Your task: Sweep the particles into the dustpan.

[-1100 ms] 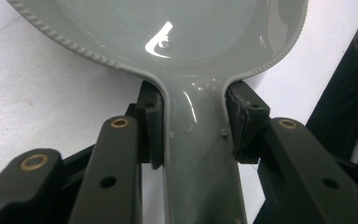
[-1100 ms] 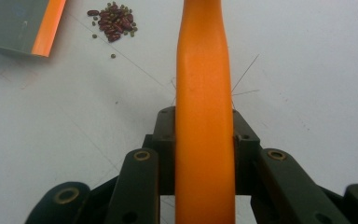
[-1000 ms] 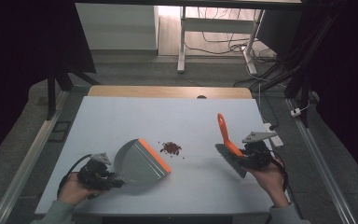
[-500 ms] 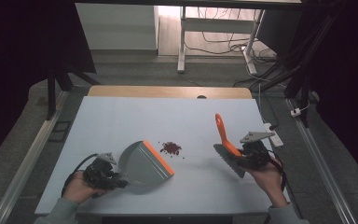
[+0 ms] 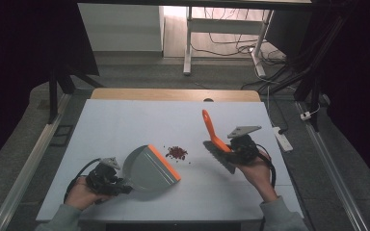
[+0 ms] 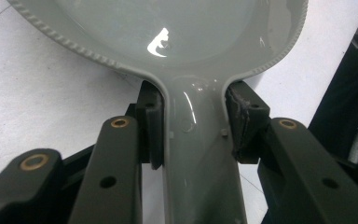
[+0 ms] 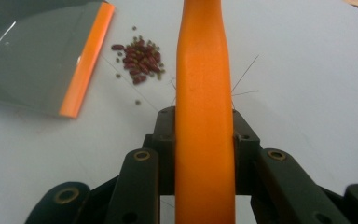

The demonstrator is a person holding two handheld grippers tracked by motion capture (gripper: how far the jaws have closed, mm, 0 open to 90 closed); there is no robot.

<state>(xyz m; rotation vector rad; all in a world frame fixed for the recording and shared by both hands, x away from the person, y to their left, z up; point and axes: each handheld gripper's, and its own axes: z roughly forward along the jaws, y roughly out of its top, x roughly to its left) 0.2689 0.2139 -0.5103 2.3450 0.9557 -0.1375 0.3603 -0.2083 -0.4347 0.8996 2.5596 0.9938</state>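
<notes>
Our left tongs (image 5: 118, 185) are shut tight on the handle of the grey dustpan (image 5: 149, 168); in the left gripper view the black pads (image 6: 151, 123) press on both sides of that handle; the pan lies on the white table (image 5: 125, 125) near our side, at the left, and its orange lip (image 5: 166, 162) points toward the middle. Our right tongs (image 5: 231, 151) squeeze the orange handle of the brush (image 5: 214, 137); the handle sticks up and away from us, and the dark bristles (image 5: 221, 161) touch the table below it. Between the pan and the brush sits a small heap of dark red beans (image 5: 176, 152); it is just beside the orange lip, not touching it; the brush is a bit farther off on the right.
</notes>
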